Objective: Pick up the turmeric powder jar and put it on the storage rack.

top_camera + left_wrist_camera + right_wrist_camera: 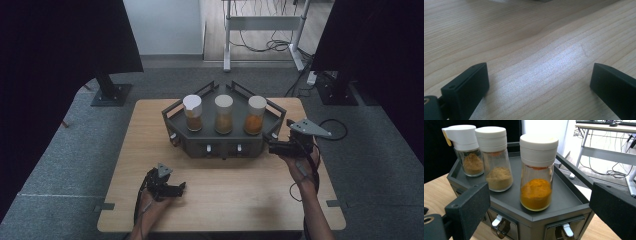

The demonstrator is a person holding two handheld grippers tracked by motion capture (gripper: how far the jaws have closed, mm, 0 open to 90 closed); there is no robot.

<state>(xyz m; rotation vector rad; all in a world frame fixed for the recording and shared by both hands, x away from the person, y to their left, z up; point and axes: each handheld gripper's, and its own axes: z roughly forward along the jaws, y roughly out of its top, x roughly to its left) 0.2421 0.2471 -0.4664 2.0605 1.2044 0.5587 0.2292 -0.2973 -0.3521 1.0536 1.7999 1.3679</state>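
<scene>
— Looking along the right claw (539, 202), what lies straight ahead?

— The jar of orange powder (537, 173), standing upright on the dark tray (567, 198), dead centre between the two black jaws and a little beyond their tips. The jaws stand wide apart with nothing between them, well wider than the jar.

— And the other jars?

— Off to that claw's left and farther back: a jar of tan powder (495, 157), then a jar of brown powder (464, 150) with a spout on its cap. In the high view the right claw (272, 147) sits just beside the tray's right front corner, near the orange jar (255, 116).

— Which hand is nearer?

— The right, clearly. The left claw (177, 189) rests low over the bare table (225, 200), well apart from the tray. Its own camera shows wood grain under wide, empty jaws (539, 85).

— So what does the next move turn on?

— My judgement: the jar's long axis runs straight up, and the claw comes at it from the side, roughly level. Pushing forward should bring the jaws either side of the glass body. The tray's raised rail (572, 168) runs past on the claw's right, so the right jaw needs to stay clear of it.

— Any risk?

— Gripping too high, on the white cap, could tip the jar.
</scene>
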